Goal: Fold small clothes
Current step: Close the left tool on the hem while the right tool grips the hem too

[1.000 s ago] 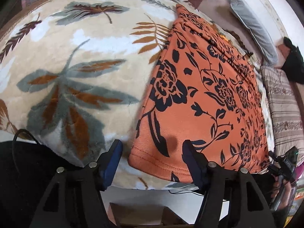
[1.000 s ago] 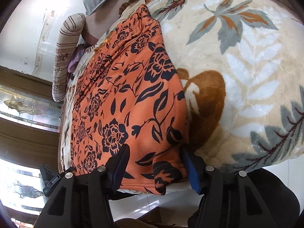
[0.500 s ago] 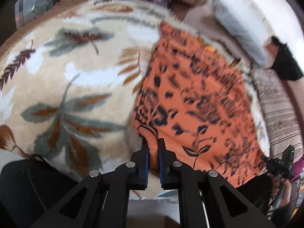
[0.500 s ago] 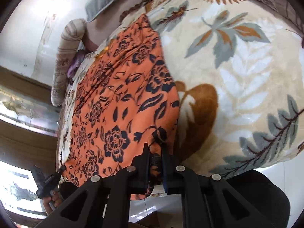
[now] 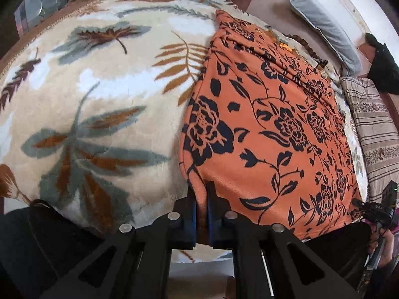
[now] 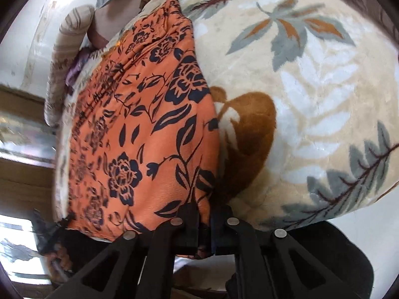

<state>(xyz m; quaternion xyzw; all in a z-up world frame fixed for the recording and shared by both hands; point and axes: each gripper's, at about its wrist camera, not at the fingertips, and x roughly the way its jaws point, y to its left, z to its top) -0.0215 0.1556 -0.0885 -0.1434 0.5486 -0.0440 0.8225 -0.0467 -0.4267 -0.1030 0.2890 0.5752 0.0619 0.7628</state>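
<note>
Both pairs of jaws, wide apart a second ago with the cloth's hem lying between them, have just been closing and now pinch it. Clamped between the fingers of the left gripper [image 5: 202, 199] is the near left corner of the orange floral garment [image 5: 269, 129], a raised fold of cloth standing between the blue pads. Likewise the right gripper [image 6: 205, 214] is clenched on the near right corner of the same garment [image 6: 139, 134], with the fabric bunched up between its fingers. Ahead of both sets of fingers the garment stretches away flat across a cream blanket [image 5: 99, 104] printed with grey and brown leaves. Left of the left fingers the blanket lies bare; right of the right fingers it is bare too. Beyond the far end of the garment sit a grey pillow [image 5: 324, 30] and a striped cushion [image 5: 374, 134], the latter off to the right of the left fingers.
</note>
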